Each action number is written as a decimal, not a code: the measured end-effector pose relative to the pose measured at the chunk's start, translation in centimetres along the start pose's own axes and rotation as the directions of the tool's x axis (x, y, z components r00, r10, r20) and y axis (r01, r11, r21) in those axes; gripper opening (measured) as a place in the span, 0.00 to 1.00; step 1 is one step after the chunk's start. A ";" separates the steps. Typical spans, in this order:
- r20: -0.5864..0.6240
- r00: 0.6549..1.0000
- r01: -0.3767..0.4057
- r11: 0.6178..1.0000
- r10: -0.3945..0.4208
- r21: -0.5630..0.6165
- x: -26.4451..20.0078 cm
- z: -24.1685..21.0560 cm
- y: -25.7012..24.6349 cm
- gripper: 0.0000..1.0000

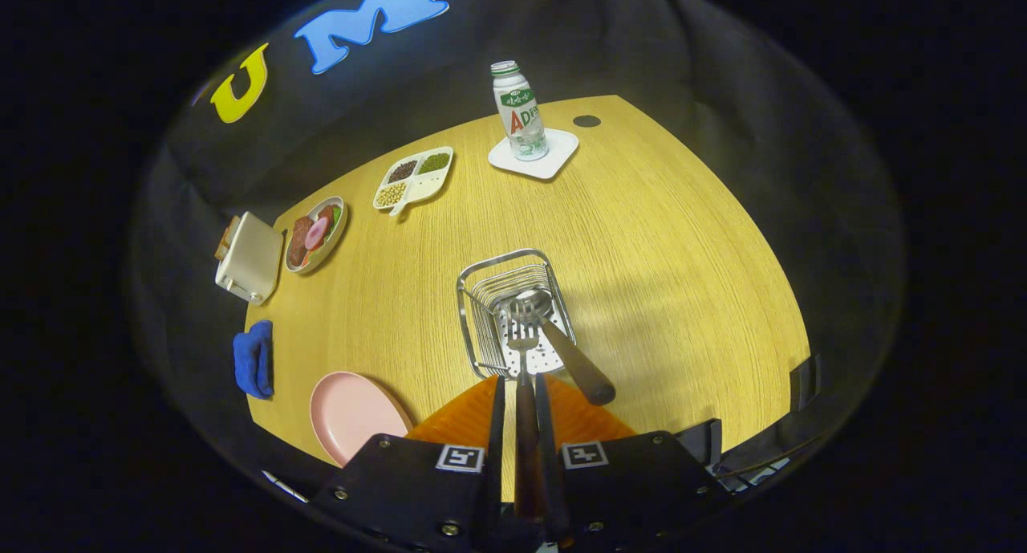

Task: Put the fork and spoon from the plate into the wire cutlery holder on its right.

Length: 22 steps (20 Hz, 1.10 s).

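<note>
Wood grain runs fine and pale across the round-edged yellow table (642, 240), and right in the middle of it sits the chrome wire cutlery holder (513, 312), a rounded rectangular basket with thin parallel bars and a perforated metal floor. Leaning in it is the steel spoon with a brown wooden handle (562, 340), bowl down inside the basket, handle slanting out over the near right rim. The gripper (520, 392) is clenched on the steel fork with a matching wooden handle (523, 360): both fingers press the handle from either side, nearly closed, and the tines hover over the basket's near half, just touching or crossing the spoon's neck, hard to say which. Much of the fork's handle is buried between the fingers.

Beside the fingers, to their left, the matte pink round plate (353, 412) lies bare, its near edge cut off by the gripper body. An orange ribbed mat (578, 416) peeks out behind the fingers, mostly hidden. Further left, a crumpled blue cloth (254, 359) sits at the table edge, then a cream boxy toaster (249, 258), a plate of toy food (315, 233), and a white divided tray of beans and grains (413, 177). Well beyond the basket, a glossy white plastic bottle with a green label (518, 111) stands upright on a square white coaster (536, 153)
</note>
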State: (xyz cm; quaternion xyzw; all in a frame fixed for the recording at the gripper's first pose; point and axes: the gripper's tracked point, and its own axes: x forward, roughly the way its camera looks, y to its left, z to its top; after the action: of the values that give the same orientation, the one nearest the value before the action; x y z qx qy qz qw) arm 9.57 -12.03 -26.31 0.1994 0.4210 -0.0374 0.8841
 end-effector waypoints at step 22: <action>0.402 0.915 0.029 0.995 0.012 -0.095 -8.2 9.2 3.8 0.45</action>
State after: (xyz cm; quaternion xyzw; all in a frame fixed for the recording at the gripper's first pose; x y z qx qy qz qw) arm 11.90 -12.95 -13.64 0.1417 0.2324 -0.0608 0.9603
